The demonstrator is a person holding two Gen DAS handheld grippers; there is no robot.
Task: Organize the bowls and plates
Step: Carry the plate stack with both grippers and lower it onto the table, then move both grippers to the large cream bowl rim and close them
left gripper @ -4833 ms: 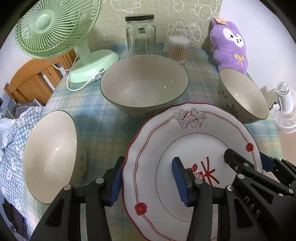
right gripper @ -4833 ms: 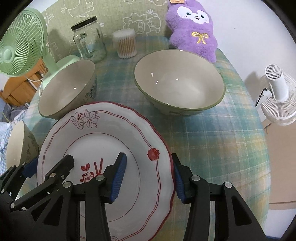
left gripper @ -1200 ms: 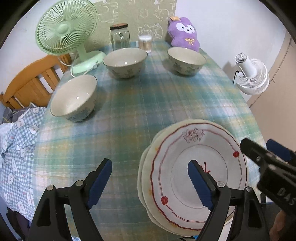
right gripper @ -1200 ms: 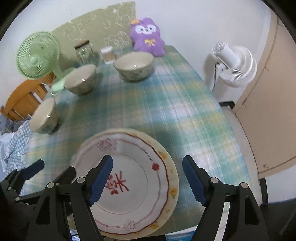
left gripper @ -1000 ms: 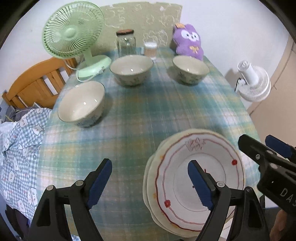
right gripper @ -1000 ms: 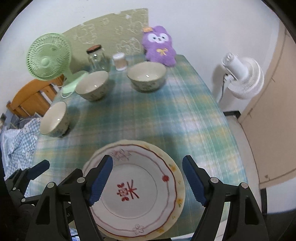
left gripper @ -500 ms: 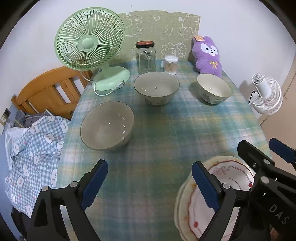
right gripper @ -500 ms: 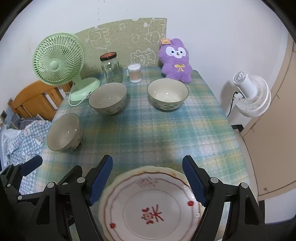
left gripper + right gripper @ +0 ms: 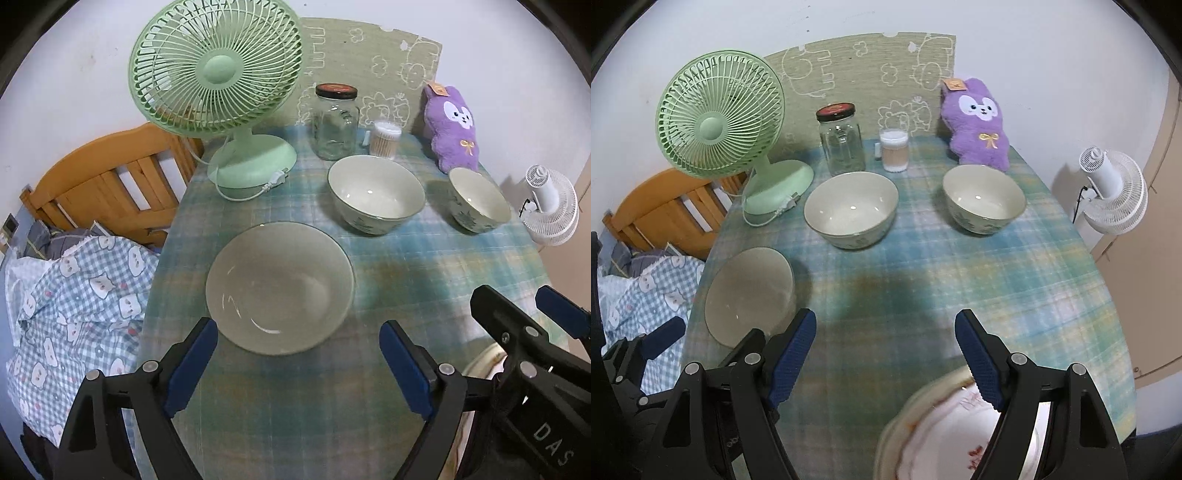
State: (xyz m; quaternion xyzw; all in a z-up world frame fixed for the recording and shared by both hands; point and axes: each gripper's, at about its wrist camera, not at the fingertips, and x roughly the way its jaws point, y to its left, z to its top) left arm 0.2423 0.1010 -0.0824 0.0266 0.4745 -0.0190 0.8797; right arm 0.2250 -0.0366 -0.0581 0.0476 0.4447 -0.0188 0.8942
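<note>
Three pale bowls with green rims stand on the plaid tablecloth. The near left bowl (image 9: 279, 291) lies just beyond my open, empty left gripper (image 9: 299, 362); it also shows in the right wrist view (image 9: 750, 295). The middle bowl (image 9: 376, 194) (image 9: 851, 208) and the right bowl (image 9: 479, 199) (image 9: 983, 197) stand farther back. A stack of plates (image 9: 942, 435), the top one white with red trim, lies at the near table edge under my open, empty right gripper (image 9: 886, 354); its rim shows in the left wrist view (image 9: 480, 360).
A green desk fan (image 9: 218, 85), a glass jar (image 9: 335, 122), a cotton-swab cup (image 9: 385, 138) and a purple plush (image 9: 452, 127) line the back. A wooden chair (image 9: 103, 184) and checked cloth (image 9: 70, 291) are left. A white floor fan (image 9: 1113, 190) stands right.
Both grippers have pulled back from the plate stack and swung up and left. The near left bowl has come close before my left gripper; the plates have slid to the bottom edge.
</note>
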